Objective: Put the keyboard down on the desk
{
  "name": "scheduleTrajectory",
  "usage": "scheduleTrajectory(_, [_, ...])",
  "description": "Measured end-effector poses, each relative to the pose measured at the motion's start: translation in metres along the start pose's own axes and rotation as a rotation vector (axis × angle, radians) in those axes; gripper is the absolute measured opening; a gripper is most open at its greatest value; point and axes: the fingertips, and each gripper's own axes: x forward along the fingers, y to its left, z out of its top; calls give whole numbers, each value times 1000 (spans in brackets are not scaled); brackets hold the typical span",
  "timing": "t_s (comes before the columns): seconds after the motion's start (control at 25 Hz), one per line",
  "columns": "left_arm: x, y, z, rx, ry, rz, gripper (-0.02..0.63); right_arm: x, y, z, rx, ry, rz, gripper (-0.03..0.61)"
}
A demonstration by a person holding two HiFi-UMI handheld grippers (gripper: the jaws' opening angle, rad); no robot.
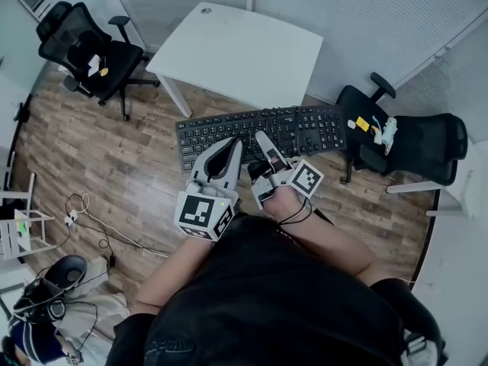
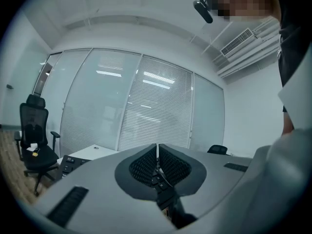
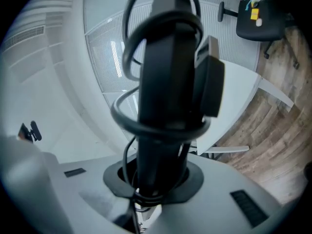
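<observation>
**Keyboard carried in both grippers, table not yet reached**

The black keyboard [image 1: 263, 132] is in the air above the wooden floor [image 1: 114, 151], held by its near long edge. It touches no surface. The white table [image 1: 244, 52] stands beyond it at 12 o'clock in the head view, and its top is bare apart from one small round fitting near the far corner.

The left gripper [image 1: 229, 149] has its jaws together on the keyboard edge. In the left gripper view a row of keys shows between the ribbed pads [image 2: 146, 167], which almost meet. The right gripper [image 1: 267, 149] is clamped on the same edge, just beside the left one. In its own view the keyboard rises edge-on from between the jaws, with a black cable [image 3: 129, 48] looped around it.

One black office chair [image 1: 88, 52] stands at 10 o'clock and another office chair [image 1: 412, 139] at 3 o'clock, both well apart from the table.

I judge that the step in hand is the carry, so the task is perhaps half done. The next move calls for bringing the keyboard forward over the table top, keeping it level, and lowering it until its underside lies flat. Only then should both pairs of jaws open. The looped cable could get trapped under the keyboard, and the grip near one edge may let the far edge tip down.
</observation>
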Motion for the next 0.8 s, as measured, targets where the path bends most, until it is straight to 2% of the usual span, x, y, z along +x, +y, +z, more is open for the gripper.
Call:
scheduleTrajectory(0.16, [-4, 26, 11, 11, -3, -22, 29, 27, 2, -10, 3, -28, -5, 81])
scheduleTrajectory(0.4, [-4, 47, 7, -25, 25, -73, 29, 46, 2, -21, 5, -40, -7, 81])
scheduleTrajectory(0.8, [-7, 68, 2, -46, 32, -57, 29, 65, -8, -30, 13, -18, -26, 83])
